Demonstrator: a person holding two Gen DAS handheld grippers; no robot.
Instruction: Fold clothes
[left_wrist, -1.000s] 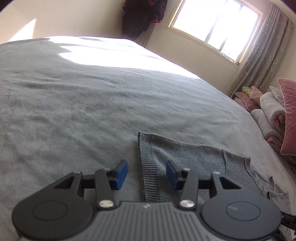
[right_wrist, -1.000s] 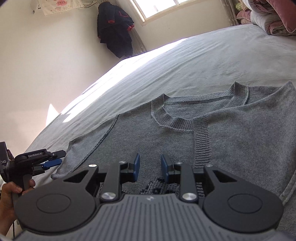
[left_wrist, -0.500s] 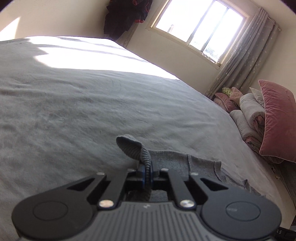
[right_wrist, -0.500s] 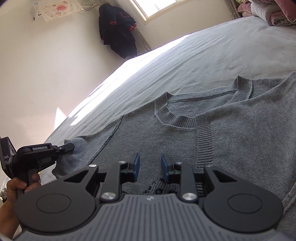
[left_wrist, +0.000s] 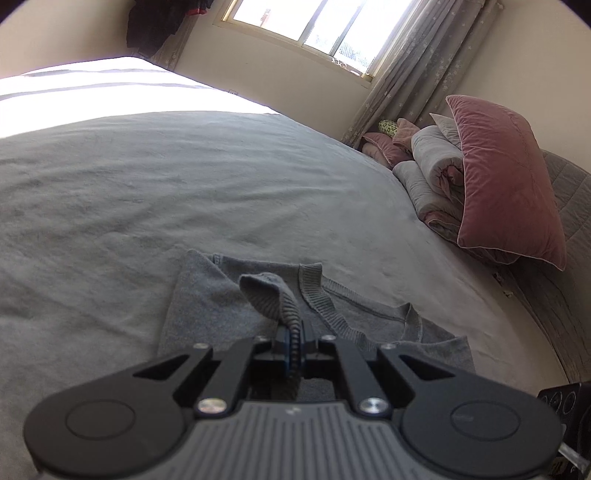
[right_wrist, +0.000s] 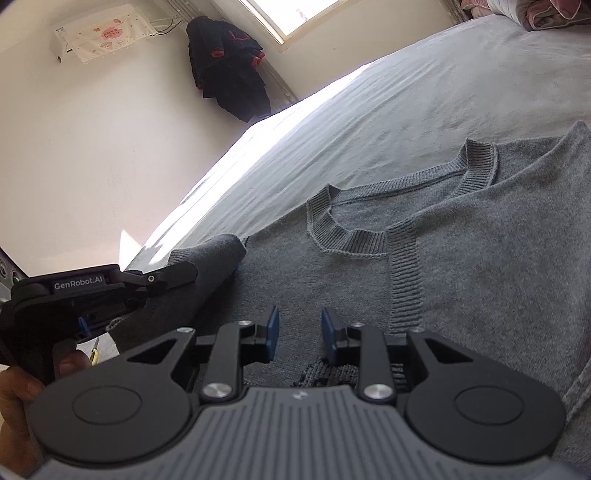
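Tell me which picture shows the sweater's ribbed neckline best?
The right wrist view. There the neckline lies flat and whole on the grey sweater, beyond the open right gripper. The left wrist view shows only part of it, foreshortened behind the cuff pinched in the left gripper.

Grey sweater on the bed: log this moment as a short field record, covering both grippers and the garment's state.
garment: grey sweater, spread on the grey bedspread, ribbed neckline facing up
left gripper: shut on the ribbed sleeve cuff, lifted over the sweater body
right gripper: open, low over the sweater's chest, gripping nothing
fold status: sleeve raised, not yet laid across the body
background: pink pillow, dark coat hanging by the window
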